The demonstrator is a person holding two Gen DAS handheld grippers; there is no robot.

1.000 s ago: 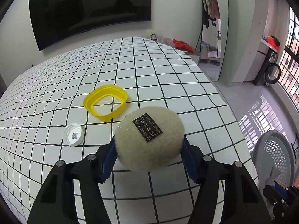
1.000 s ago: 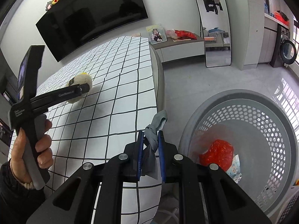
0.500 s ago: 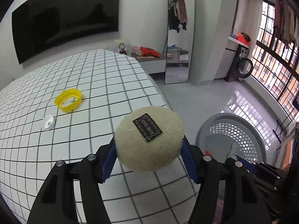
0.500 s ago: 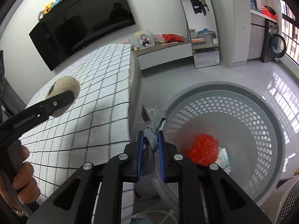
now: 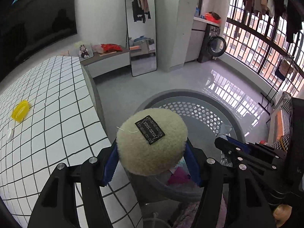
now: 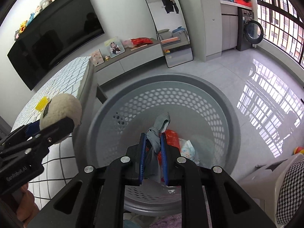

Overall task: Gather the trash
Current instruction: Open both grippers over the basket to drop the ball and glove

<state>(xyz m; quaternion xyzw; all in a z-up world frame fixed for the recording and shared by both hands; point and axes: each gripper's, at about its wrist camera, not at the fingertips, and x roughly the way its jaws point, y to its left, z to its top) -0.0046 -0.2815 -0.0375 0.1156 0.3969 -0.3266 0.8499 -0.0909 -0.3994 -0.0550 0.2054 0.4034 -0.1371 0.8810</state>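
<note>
My left gripper (image 5: 151,150) is shut on a round cream fluffy pad (image 5: 151,143) with a black label, held at the near-left rim of the grey perforated basket (image 5: 193,112). The same pad (image 6: 60,112) shows at the left of the right wrist view, beside the basket's rim (image 6: 117,96). My right gripper (image 6: 153,144) is shut on a crumpled grey scrap (image 6: 158,131) and hangs over the basket's inside. From the left wrist view that gripper (image 5: 221,142) comes in from the right. Red plastic (image 6: 172,136) and a printed wrapper (image 6: 188,148) lie at the basket's bottom.
The checked white tabletop (image 5: 47,104) lies to the left, with a yellow lid (image 5: 20,111) and a small white cap (image 5: 9,134) on it. Beyond the basket are a low cabinet (image 6: 133,57), a leaning mirror (image 5: 141,28) and shiny floor. A houndstooth cushion (image 6: 290,186) is at the right.
Both grippers have swung right, off the checked table and over to the basket, each keeping its grip. The yellow lid and white cap have slid far left in the left wrist view.
</note>
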